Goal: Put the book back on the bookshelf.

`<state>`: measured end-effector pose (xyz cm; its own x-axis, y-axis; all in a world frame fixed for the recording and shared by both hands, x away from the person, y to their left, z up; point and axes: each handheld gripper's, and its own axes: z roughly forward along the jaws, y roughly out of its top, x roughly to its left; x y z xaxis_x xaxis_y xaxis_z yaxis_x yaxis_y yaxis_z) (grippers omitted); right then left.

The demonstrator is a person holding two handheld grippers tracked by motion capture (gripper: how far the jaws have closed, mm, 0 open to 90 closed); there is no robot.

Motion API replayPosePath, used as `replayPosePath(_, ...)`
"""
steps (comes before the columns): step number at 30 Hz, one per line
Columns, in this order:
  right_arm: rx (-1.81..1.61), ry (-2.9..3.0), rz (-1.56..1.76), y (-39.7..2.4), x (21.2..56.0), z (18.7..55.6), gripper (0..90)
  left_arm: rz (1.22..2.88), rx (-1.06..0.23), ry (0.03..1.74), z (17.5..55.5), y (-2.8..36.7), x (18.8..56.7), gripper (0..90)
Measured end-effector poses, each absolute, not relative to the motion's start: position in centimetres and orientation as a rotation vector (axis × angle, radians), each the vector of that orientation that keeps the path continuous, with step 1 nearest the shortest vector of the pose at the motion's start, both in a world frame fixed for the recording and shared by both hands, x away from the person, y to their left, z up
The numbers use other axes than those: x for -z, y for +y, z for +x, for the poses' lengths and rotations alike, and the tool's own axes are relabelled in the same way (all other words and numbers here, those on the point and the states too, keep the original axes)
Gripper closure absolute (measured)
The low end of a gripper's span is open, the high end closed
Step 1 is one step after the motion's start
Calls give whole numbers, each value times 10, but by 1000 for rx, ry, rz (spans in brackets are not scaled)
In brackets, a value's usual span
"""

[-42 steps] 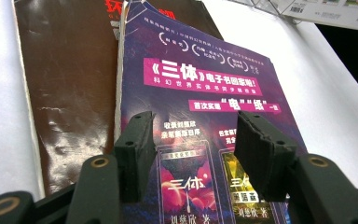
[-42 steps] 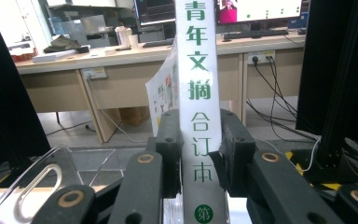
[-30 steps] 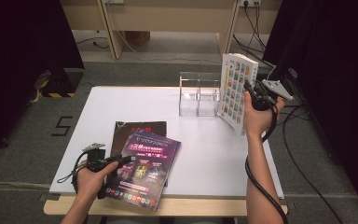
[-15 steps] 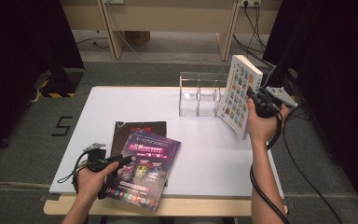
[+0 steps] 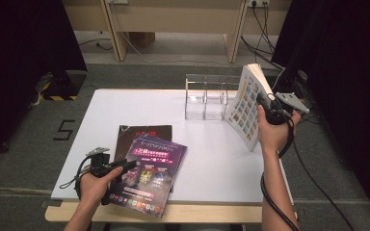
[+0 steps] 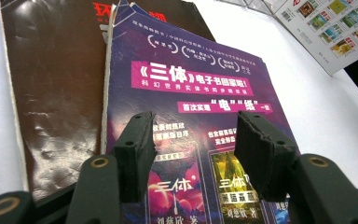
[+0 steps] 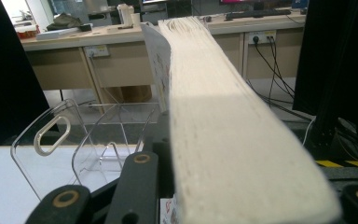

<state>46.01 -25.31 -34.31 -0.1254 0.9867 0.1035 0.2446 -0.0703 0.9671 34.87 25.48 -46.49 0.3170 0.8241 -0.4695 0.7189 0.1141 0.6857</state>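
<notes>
Thick book (image 5: 244, 107) pinched between jaws of right gripper (image 5: 270, 109), tilted, beside clear rack (image 5: 206, 96). Book to be righted before lowering into slot. Left gripper (image 6: 193, 140) spread above purple magazine (image 6: 191, 93), nothing gripped.

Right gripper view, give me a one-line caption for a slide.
Right gripper clamps a thick white book by its page edge, above a clear acrylic rack.

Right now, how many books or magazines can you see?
3. A thick book is held upright in the right gripper beside the clear rack. A purple magazine lies near the table's front edge, partly covering a dark magazine. More could lie hidden beneath.
</notes>
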Motion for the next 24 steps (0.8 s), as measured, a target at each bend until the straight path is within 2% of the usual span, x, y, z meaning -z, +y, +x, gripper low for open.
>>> replayPosePath(14,-1215,1486,1378,-252,341,460,707,1620,-145,1425,348,256,463,465)
replayPosePath(24,-1183,1534,1395,-252,336,461,738,1623,-146,1426,348,256,464,465)
